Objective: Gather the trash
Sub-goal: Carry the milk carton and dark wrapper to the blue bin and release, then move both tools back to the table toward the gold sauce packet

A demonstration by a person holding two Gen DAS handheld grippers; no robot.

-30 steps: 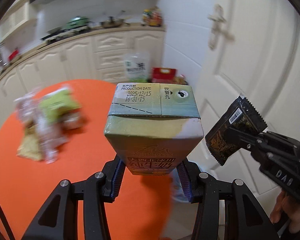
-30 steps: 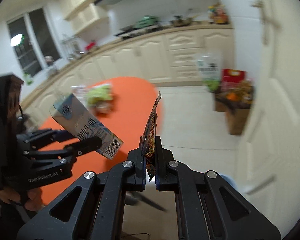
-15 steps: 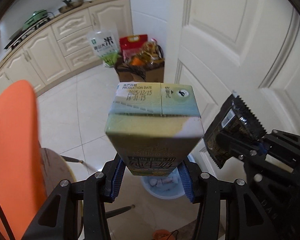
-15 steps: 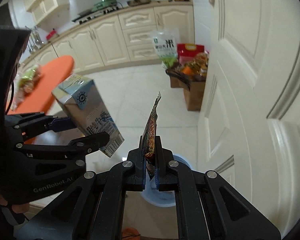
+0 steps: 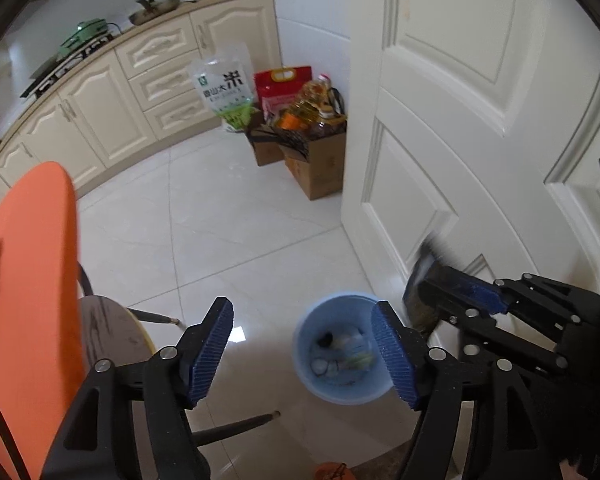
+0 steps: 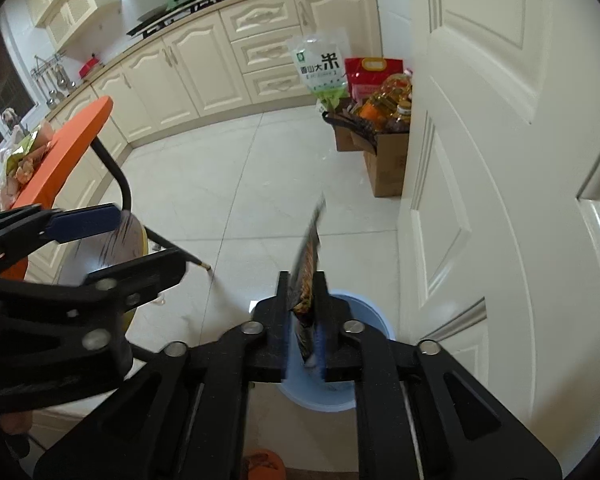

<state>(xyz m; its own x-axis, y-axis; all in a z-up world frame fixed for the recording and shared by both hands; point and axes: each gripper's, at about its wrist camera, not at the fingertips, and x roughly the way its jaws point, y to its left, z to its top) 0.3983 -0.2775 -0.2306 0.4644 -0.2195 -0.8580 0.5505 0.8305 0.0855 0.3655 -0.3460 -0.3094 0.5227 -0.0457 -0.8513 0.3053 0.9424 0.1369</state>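
My left gripper (image 5: 304,344) hangs over a light blue bin (image 5: 300,344) on the floor. Its jaws are opening and stand wide, with nothing between the blue pads (image 5: 214,354). The bin holds several pieces of trash that I cannot tell apart. Just to the right, my right gripper (image 6: 302,308) is above the same bin (image 6: 374,318). Its jaws are opening, and a dark snack wrapper (image 6: 310,252) stands blurred and tilted in the gap, loose from the pads. In the left wrist view, that wrapper (image 5: 420,292) is a dark smear at the right gripper's (image 5: 432,294) tip.
An orange table (image 5: 32,280) stands at the left, with more wrappers (image 6: 24,156) lying on it. A dark-seated chair (image 5: 112,332) stands next to the bin. A white door (image 5: 460,120) rises close on the right. Cardboard boxes (image 5: 320,164) and a rice bag (image 5: 224,88) stand by the cabinets.
Both grippers swung from over the orange table to above the bin. The left jaws spread and the milk carton is gone from them. The right jaws parted and the wrapper has slipped lower.
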